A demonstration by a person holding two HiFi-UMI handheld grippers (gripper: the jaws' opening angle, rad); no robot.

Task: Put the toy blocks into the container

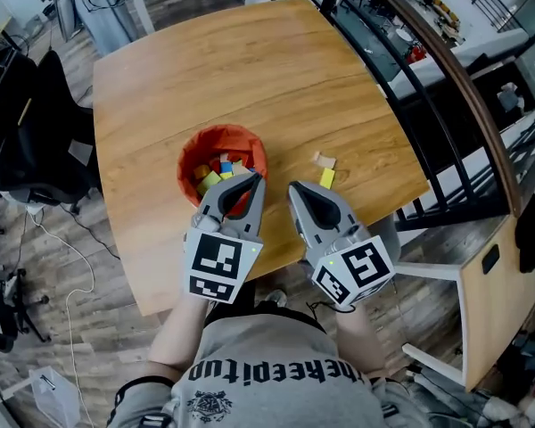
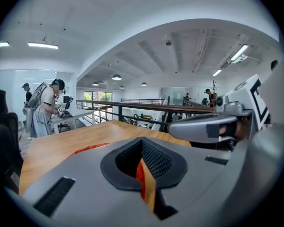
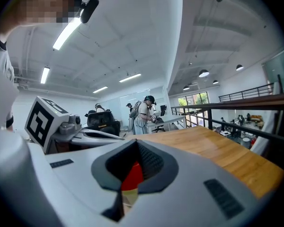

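Near the front edge of the wooden bench (image 1: 250, 69) stands the orange container (image 1: 221, 141), round and open-topped, with a heap of toy blocks (image 1: 216, 172) in yellow, red, blue and pale wood already inside it. Two more blocks lie outside on the bench to its right, close together: a beige block (image 1: 324, 160) and, just nearer the person, a yellow block (image 1: 327, 178).

The left gripper (image 1: 252, 184) points across the bench with its tips over the near right part of the container's rim; whether it touches the rim cannot be told. Its jaws are pressed together with nothing between them, and only a sliver of orange and wood grain shows through the narrow slit in its own view. The right gripper (image 1: 294, 190) sits just beside it, tips over bare wood between the container and the yellow block. Its jaws are likewise closed and empty, with a patch of red visible past them. The two grippers lie side by side, a small gap apart, both aimed nearly level.

Beyond the bench's far right edge runs a dark railing (image 1: 428, 69), and a black chair (image 1: 27, 141) stands off its left side. Other people (image 2: 47, 105) stand at a desk in the background.
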